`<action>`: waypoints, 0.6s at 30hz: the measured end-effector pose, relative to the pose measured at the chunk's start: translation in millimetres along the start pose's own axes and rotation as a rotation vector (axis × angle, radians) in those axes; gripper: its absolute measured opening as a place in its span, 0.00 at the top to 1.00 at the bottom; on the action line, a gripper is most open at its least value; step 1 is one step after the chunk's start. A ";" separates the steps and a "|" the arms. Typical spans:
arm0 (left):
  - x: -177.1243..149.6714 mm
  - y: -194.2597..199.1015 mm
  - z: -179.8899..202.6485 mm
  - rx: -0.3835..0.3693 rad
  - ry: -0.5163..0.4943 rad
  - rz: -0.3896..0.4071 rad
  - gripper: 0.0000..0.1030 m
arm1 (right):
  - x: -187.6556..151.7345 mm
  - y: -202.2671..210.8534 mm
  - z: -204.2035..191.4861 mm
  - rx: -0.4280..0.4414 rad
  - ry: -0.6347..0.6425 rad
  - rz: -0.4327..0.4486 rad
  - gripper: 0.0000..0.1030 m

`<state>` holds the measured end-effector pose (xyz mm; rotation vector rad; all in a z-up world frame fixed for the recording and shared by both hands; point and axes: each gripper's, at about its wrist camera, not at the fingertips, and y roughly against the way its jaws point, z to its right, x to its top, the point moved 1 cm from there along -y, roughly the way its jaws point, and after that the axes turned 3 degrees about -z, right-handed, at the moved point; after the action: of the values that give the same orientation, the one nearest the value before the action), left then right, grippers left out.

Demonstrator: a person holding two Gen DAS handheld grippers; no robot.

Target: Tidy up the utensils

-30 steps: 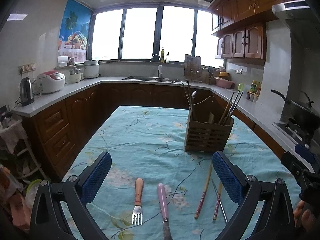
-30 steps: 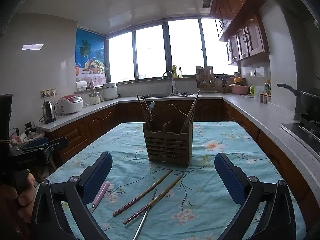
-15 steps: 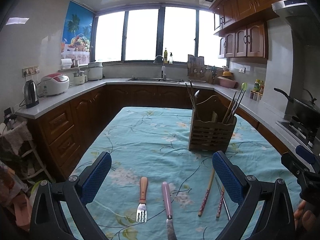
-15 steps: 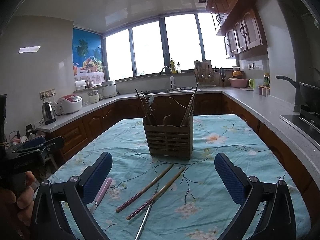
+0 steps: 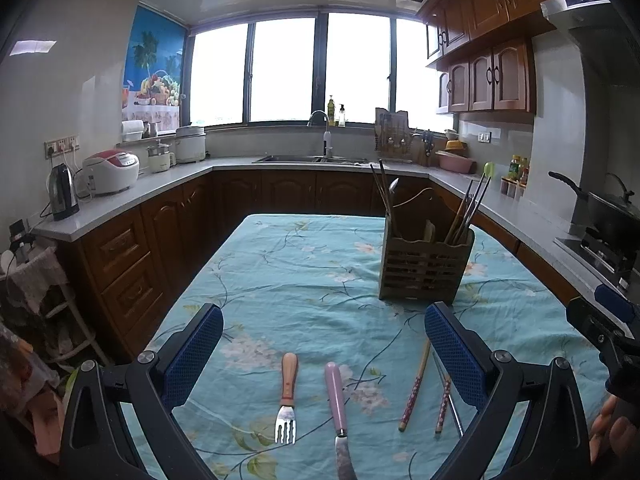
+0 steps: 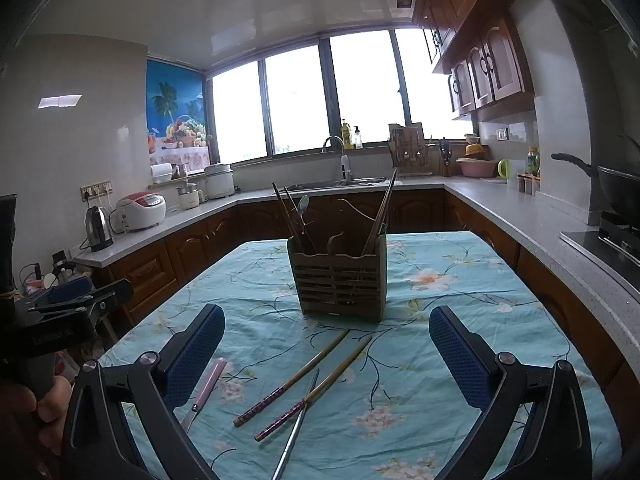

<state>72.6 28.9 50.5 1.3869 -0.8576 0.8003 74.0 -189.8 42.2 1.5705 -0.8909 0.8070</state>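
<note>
A slatted wooden utensil holder [image 5: 425, 271] [image 6: 339, 280] stands on the table with chopsticks and a spoon in it. Before it lie a wooden-handled fork [image 5: 287, 398], a pink-handled knife [image 5: 337, 408] [image 6: 206, 388], two patterned chopsticks [image 5: 416, 386] [image 6: 304, 380] and a thin metal stick [image 6: 298, 424]. My left gripper [image 5: 324, 352] is open and empty above the fork and knife. My right gripper [image 6: 326, 354] is open and empty above the chopsticks.
The table has a teal floral cloth [image 5: 304, 272]. Wooden cabinets and grey counters [image 5: 120, 204] ring the room, with a kettle [image 5: 62, 192], a rice cooker [image 5: 110, 170] and a sink [image 5: 312, 158]. A stove with a wok [image 5: 608, 216] is at right.
Both grippers have tilted up slightly; the holder and the utensils sit a little lower in both views. Nothing on the table has moved.
</note>
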 end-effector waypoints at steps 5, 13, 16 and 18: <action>-0.3 -0.1 -0.3 0.001 0.001 0.001 0.01 | 0.3 0.5 -1.1 0.000 0.000 0.001 0.00; -1.0 -0.2 -0.8 0.002 -0.001 0.002 0.01 | 0.2 0.6 -3.7 0.003 -0.001 0.005 0.00; -1.5 -0.1 -1.0 0.004 -0.002 0.001 0.01 | 0.4 1.3 -5.2 0.005 0.001 0.008 0.00; -1.7 0.0 -0.6 0.005 -0.006 0.004 0.01 | 0.5 1.4 -5.7 0.006 0.000 0.008 0.00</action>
<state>71.9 29.6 49.1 1.3934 -0.8632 0.8021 72.8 -184.4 44.2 1.5732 -0.8959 0.8161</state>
